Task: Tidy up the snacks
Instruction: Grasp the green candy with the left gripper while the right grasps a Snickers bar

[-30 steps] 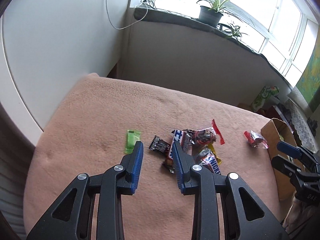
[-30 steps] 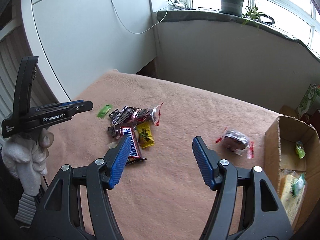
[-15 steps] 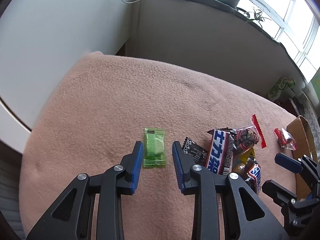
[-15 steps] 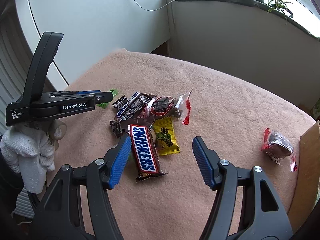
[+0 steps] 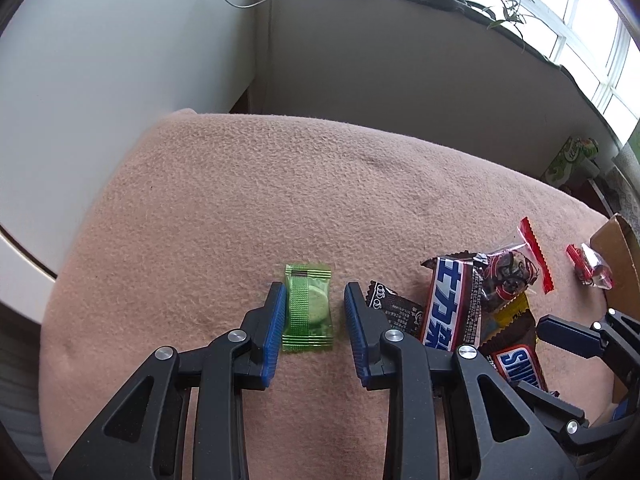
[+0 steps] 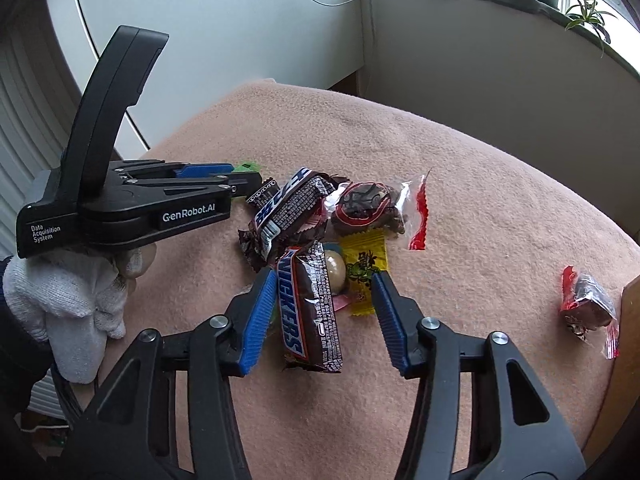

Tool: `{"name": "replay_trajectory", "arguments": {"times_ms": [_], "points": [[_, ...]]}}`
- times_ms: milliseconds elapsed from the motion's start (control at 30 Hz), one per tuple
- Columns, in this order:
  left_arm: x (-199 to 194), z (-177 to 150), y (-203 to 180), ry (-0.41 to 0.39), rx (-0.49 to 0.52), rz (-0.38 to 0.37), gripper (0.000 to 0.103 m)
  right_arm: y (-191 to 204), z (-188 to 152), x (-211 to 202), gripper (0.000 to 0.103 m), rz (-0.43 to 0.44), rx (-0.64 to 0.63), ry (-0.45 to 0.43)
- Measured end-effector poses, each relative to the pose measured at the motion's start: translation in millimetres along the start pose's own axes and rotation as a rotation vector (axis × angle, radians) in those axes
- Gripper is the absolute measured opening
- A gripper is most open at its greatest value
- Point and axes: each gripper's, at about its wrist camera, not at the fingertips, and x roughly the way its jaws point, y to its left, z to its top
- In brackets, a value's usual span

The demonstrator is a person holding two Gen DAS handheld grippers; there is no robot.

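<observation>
A green candy packet (image 5: 308, 308) lies flat on the peach blanket (image 5: 280, 184), between the pads of my left gripper (image 5: 314, 294). That gripper is open, with a gap on the packet's right side. The left gripper (image 6: 240, 176) also shows in the right wrist view, held by a white-gloved hand (image 6: 68, 304). My right gripper (image 6: 323, 280) straddles a Snickers bar (image 6: 308, 312) at the near end of the snack pile. Its jaws are closing, and the right pad still stands apart from the bar. In the left wrist view the right gripper (image 5: 568, 332) sits low over the Snickers bar (image 5: 520, 364).
The pile holds a blue-and-white bar (image 6: 288, 208), a clear bag with a red edge (image 6: 372, 208), a yellow packet (image 6: 366, 264) and a small black packet (image 5: 394, 308). A red-wrapped candy (image 6: 586, 306) lies alone near a cardboard box (image 6: 632, 320) at the right.
Both grippers sank towards the blanket. The left one shifted left from the pile until it straddled the green packet. The right one came over the Snickers bar and its jaws narrowed.
</observation>
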Motion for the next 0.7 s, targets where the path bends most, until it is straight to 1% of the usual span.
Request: {"name": "replay_trajectory", "arguments": {"times_ms": [67, 100, 133, 200, 267, 467, 600, 700], "points": [[0.2, -1.9, -2.1, -0.007, 0.011, 0.005, 0.028, 5.0, -0.4, 3.8, 0.037, 0.006, -0.013, 0.006], [-0.1, -2.6, -2.1, -0.010, 0.011, 0.006, 0.026, 7.4, -0.7, 5.6, 0.034, 0.011, -0.018, 0.008], [-0.3, -2.9, -2.4, -0.012, 0.013, 0.010, 0.021, 9.6, -0.9, 6.3, 0.027, 0.018, -0.022, 0.009], [-1.7, -5.7, 1.5, -0.015, 0.010, 0.009, 0.020, 13.6, -1.7, 6.2, 0.026, 0.006, -0.034, 0.004], [-4.9, -8.4, 3.1, -0.019, 0.014, 0.010, 0.020, 16.1, -2.6, 5.4, 0.023, 0.002, -0.039, -0.004], [-19.4, -23.4, 2.1, -0.028, 0.008, 0.001, 0.019, 10.8, -4.3, -5.3, 0.021, -0.003, -0.006, -0.036], [-31.6, -31.0, 3.4, -0.039, -0.006, -0.011, 0.019, 2.9, -7.0, -17.1, 0.021, -0.014, 0.013, -0.062], [-44.1, -35.6, 4.6, -0.058, -0.019, -0.023, 0.019, -7.6, -10.5, -35.4, 0.021, -0.014, 0.031, -0.084]]}}
